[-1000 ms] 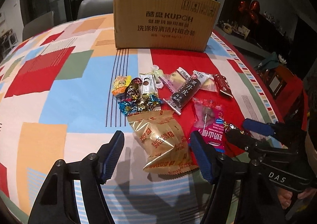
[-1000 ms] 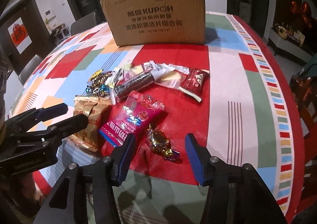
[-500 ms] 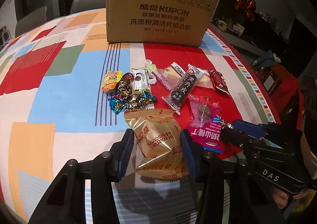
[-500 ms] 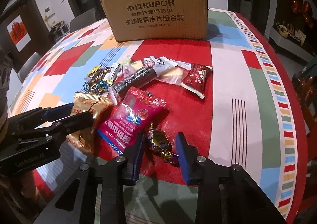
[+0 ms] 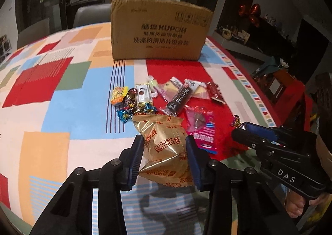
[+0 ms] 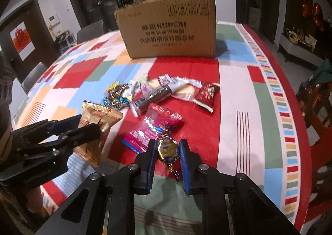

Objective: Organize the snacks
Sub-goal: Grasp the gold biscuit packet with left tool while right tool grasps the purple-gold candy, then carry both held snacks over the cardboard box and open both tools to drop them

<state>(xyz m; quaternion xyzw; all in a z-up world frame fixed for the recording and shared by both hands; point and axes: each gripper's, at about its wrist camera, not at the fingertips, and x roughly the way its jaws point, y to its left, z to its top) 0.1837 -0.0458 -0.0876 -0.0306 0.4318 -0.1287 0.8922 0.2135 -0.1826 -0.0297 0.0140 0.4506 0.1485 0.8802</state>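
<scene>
Grey chair (image 5: 91, 14) behind patchwork tablecloth (image 5: 41, 97); red wall hanging (image 6: 21, 36).

On the desk (image 5: 51, 114) the cardboard box (image 5: 159, 29) stands at the far side. Before it lies a row of small snacks (image 5: 166, 95). Nearer, the biscuit packet (image 5: 164, 147) is left of the wrapped candy (image 6: 167, 149).

Glossy crinkled gold foil on the biscuit packet (image 5: 164, 147) — shiny metallic twist-wrap on the candy (image 6: 167, 149). Matt corrugated brown cardboard for the box (image 5: 159, 33). Matt printed cloth over the counter (image 5: 62, 110) — shiny pink plastic on the pouch (image 6: 153, 129).
</scene>
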